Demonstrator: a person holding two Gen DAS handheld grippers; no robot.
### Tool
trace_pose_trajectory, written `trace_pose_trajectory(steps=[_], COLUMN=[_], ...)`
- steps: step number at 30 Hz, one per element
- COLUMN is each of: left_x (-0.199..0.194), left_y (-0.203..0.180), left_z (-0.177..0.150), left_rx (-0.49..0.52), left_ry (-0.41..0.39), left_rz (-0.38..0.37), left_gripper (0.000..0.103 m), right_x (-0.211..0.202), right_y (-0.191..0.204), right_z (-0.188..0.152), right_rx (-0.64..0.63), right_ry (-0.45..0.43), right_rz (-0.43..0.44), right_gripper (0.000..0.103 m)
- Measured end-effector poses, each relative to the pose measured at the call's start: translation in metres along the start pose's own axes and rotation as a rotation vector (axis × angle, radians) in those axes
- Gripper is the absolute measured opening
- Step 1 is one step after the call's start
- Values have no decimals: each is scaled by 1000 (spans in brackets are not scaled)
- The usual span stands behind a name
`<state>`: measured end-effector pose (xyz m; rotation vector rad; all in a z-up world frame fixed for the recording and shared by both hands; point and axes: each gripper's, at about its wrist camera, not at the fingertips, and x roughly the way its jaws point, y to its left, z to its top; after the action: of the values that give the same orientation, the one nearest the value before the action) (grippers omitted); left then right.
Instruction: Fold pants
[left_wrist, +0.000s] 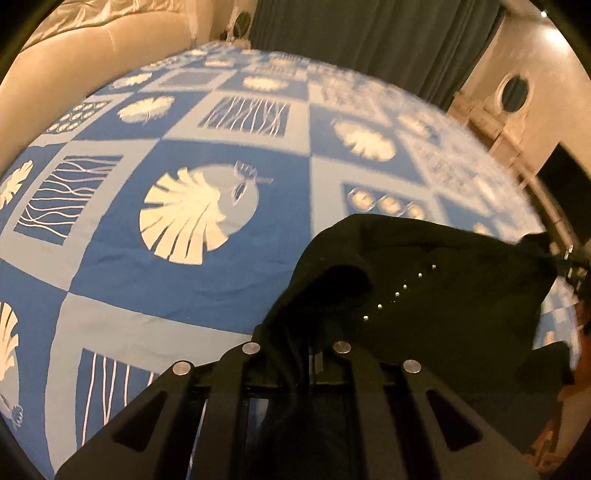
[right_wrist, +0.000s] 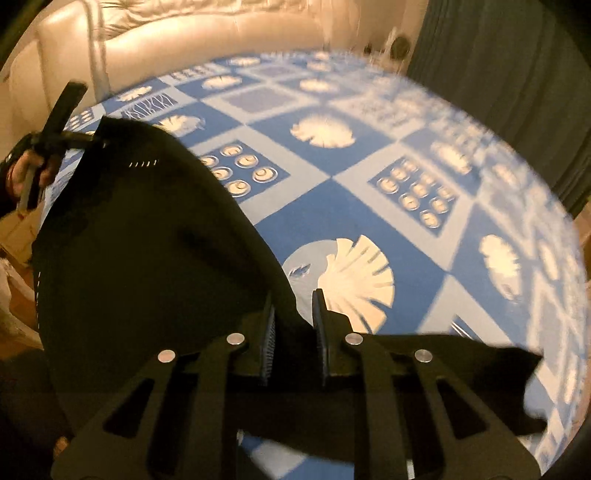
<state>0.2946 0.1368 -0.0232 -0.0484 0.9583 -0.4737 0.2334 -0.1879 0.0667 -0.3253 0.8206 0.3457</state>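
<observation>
Black pants (right_wrist: 147, 251) bunched in my right gripper (right_wrist: 293, 332), jaws nearly closed on cloth; stretched sideways across blue bedspread (right_wrist: 369, 192) toward my left gripper (right_wrist: 98, 142), clamped on far end; fingertips hidden

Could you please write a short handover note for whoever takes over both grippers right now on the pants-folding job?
Left gripper: shut on one edge of the black pants, holding it up.
Right gripper: jaws nearly together with the opposite edge of the pants between them; whether the pads press on the cloth does not show clearly, so check that grip.
Pants: hanging stretched between the two grippers, lifted above the blue patterned bedspread; a row of small studs shows on the cloth.
Done: both edges picked up.
Left: no fold is visible yet. Lay the pants flat on the bedspread, then fold them.
</observation>
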Motion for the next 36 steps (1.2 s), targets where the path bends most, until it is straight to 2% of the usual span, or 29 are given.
trace_pose_trajectory(steps=[3,7,11,14,16,18,19,20,21,22,26,28,33,36], left_x=[-30,-68,-94,-98,-98,-97,-98,-99,-102,-105,-121,-124,-116,-113], left_y=[-6,-13,-10,-5,-1,2,4,8,12,16,37,38,30,38], left_z=[-8,-37,-88,-129,-153,-175,-187,-194,-203,-209,-226,-230,-231,-237], left_rx=[9,40,28,23,26,32,26,15,-13,-41,-220,-279,-392,-522], left_ry=[-41,-65,-33,31,87,128,151,164,176,178,139,117,84,64], left_rz=[-73,-132,-165,-145,-126,-88,-65,-53,-51,-58,-137,-182,-224,-317], left_gripper=[8,8,13,27,41,55,55,55,55,55,55,55,55,55], right_x=[-39,-69,-77,-65,-55,-56,-61,-67,-73,-81,-96,-98,-87,-79], right_y=[28,79,112,130,139,145,144,140,139,135,128,123,112,107], right_z=[-36,-89,-141,-172,-188,-199,-201,-200,-202,-202,-210,-218,-239,-252], right_rx=[14,-18,83,141,172,212,250,323,369,445,616,681,885,998], right_ry=[-55,-60,-37,22,62,49,35,10,-11,-47,-106,-124,-121,-136], right_rz=[-48,-133,-105,-96,-97,-118,-111,-77,-48,-10,90,133,250,327], right_gripper=[18,18,18,19,21,29,32,43,61,66,68,69,69,72])
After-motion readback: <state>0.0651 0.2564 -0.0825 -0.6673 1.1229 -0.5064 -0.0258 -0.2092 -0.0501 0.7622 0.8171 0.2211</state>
